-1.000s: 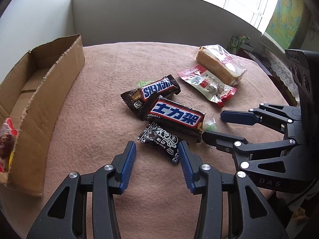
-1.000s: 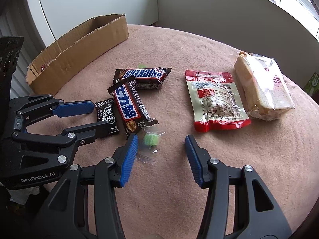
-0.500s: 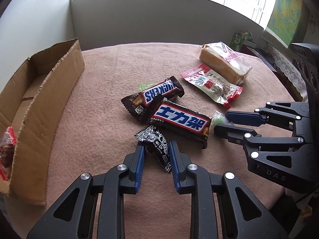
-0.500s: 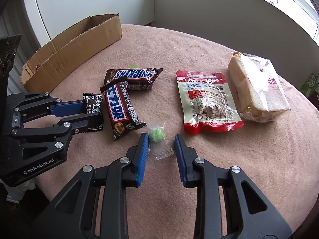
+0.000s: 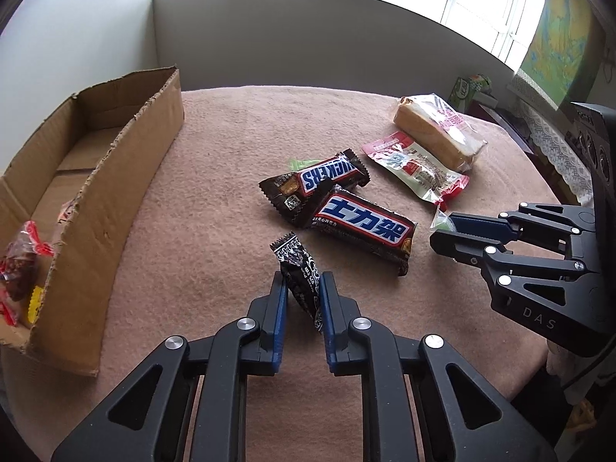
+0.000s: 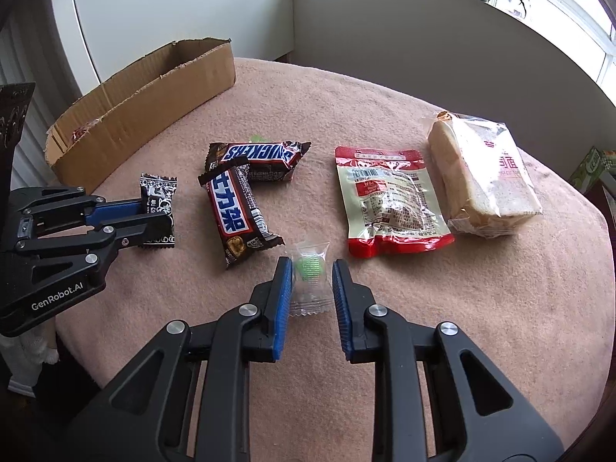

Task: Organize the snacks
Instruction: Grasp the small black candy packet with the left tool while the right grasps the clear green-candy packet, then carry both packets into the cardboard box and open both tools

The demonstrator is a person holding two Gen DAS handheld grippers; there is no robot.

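Box (image 5: pixel 96 200) contents visible only from left wrist.

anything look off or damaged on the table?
Nothing damaged. The Snickers bar and Chinese-label Snickers bar lie overlapped at an angle. The cardboard box has ragged, torn rims. The left gripper pinches the black candy packet tilted on edge.

Small black candy packet (image 5: pixel 300 281) tilted up; green clear-wrapped candy (image 6: pixel 308 269) beside two overlapping Snickers bars (image 6: pixel 246 188).

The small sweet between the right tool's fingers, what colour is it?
Green, inside a clear plastic wrapper; the right wrist view shows it best.
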